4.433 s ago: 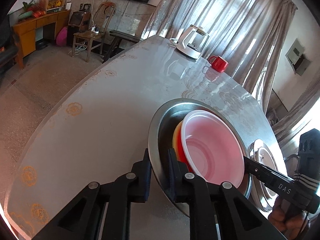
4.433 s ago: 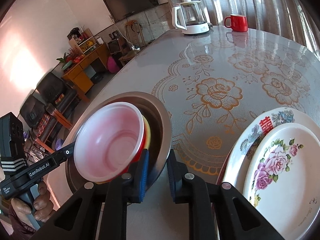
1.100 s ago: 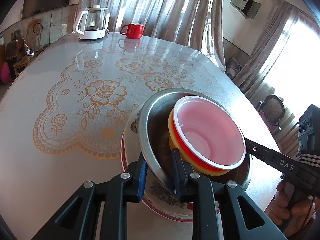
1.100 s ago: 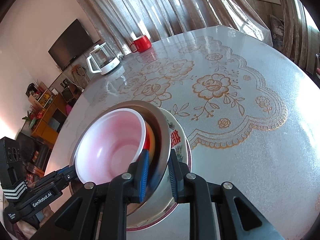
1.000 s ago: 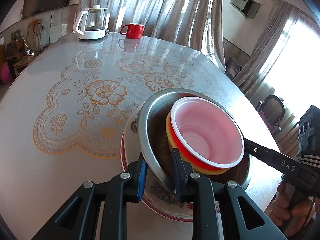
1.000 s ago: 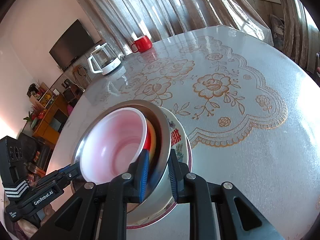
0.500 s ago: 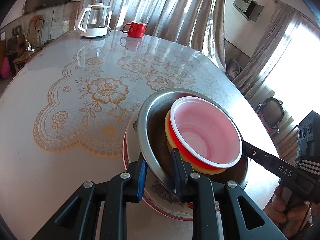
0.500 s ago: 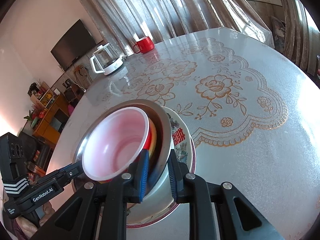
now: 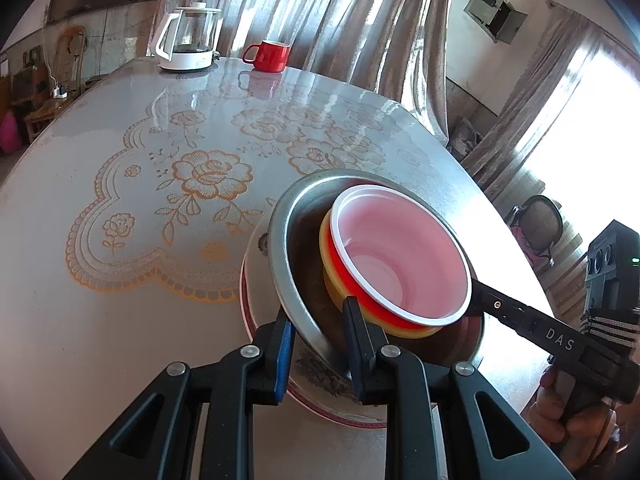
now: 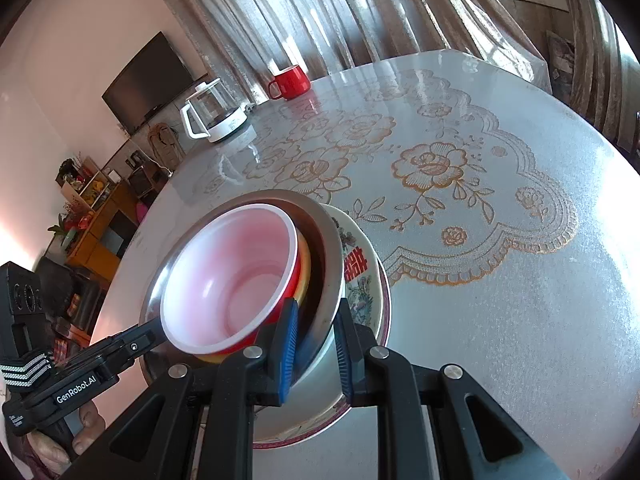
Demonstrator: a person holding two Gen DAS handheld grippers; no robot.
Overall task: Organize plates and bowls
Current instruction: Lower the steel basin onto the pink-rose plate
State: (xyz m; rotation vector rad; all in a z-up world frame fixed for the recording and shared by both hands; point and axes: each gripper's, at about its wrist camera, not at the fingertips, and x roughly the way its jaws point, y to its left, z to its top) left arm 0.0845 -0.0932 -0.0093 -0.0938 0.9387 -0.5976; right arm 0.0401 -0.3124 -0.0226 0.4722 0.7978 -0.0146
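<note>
Kettle (image 9: 188,36) and red mug (image 9: 269,56) are standing at the table's (image 9: 100,320) far edge, well apart from the work. Steel basin (image 9: 292,264), carrying nested yellow, red and pink bowls (image 9: 400,264), is sitting over the floral plates (image 10: 360,276) near the close edge. Left gripper (image 9: 318,344) is clamping the basin rim, one pad inside, one outside. Right gripper (image 10: 316,344) is pinching the opposite rim likewise, jaws nearly closed. Nothing is blocking either tool.
</note>
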